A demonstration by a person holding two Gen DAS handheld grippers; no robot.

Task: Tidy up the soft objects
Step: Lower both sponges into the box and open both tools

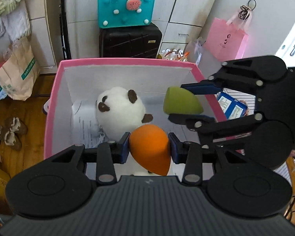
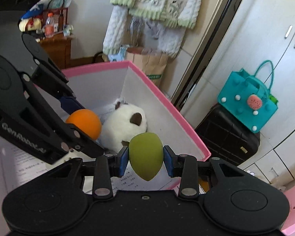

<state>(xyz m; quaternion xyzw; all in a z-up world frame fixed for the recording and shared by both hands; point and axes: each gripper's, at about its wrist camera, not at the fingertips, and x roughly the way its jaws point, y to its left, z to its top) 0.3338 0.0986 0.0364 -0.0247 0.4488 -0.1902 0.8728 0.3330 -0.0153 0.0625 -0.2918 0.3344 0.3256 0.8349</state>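
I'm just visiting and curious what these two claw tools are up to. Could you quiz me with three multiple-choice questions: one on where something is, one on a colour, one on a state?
1. Where is the panda plush?
A. Inside the pink box
B. On the black suitcase
C. In the teal bag

2. What colour is the sponge in the right gripper?
A. Orange
B. Green
C. Pink

3. What state is the left gripper in?
A. Open, empty
B. Shut on the orange sponge
C. Shut on the plush

Answers:
1 A: it lies on the box's white floor.
2 B: the green sponge sits between its pads.
3 B: both pads press its sides.
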